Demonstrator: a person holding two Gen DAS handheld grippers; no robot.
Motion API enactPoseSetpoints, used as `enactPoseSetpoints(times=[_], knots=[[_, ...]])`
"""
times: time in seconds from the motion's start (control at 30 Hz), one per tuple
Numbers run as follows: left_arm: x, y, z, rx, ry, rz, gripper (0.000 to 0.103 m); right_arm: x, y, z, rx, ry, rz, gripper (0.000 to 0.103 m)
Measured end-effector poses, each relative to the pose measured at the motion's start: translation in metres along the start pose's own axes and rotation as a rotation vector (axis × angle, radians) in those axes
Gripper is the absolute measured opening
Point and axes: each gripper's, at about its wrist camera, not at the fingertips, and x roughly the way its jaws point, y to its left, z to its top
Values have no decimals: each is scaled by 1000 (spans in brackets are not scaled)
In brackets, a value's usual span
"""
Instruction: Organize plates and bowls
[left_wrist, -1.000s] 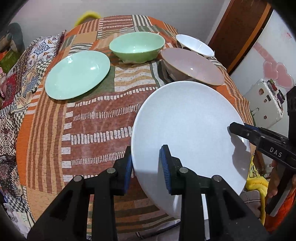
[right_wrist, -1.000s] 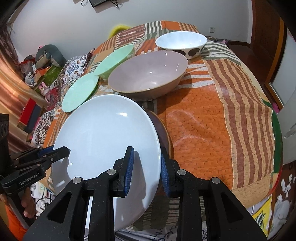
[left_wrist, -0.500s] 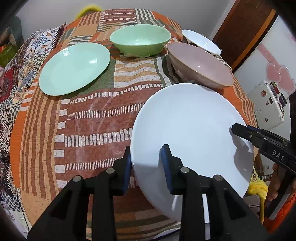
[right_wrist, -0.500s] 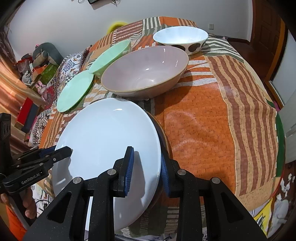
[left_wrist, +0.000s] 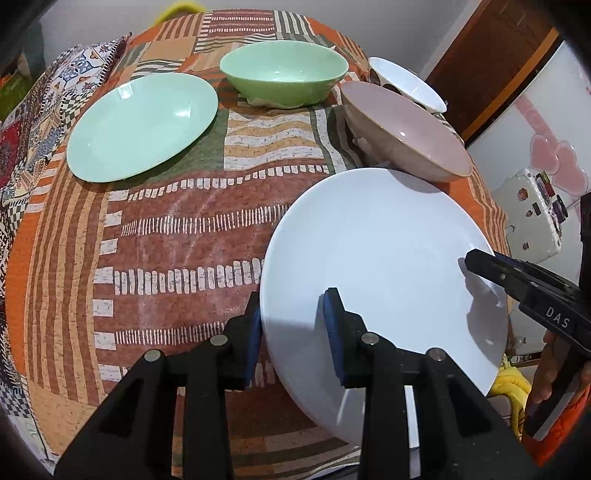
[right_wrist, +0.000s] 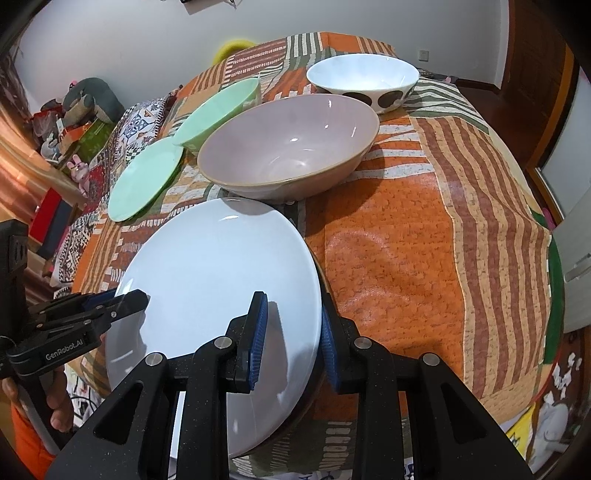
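Round glossy white plate (left_wrist: 376, 251), patchwork striped tablecloth (left_wrist: 177, 229), smooth mint bowl (left_wrist: 284, 74)

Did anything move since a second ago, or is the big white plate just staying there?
The white plate sank a little toward the tablecloth, carried by the left gripper and right gripper, each with its jaws at the rim. The green plate and the three bowls stayed put.

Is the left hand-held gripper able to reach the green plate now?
Probably not yet: the left hand-held gripper straddles the white plate's rim. The cloth toward the green plate is bare.
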Motion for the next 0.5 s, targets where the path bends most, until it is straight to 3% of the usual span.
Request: enactPoseSetpoints(times=[0.17, 0.37, 0.43, 0.5], knots=[[1, 1, 0, -1, 1, -5, 32, 0, 0, 0, -12, 4, 7, 26], [3, -14, -2, 76, -14, 81, 32, -5, -3, -2, -14, -1, 9, 27], [2, -14, -2, 74, -21, 75, 32, -7, -3, -2, -23, -5, -33, 29], [2, -12, -2, 68, -19, 68, 32, -10, -7, -3, -17, -8, -13, 29]])
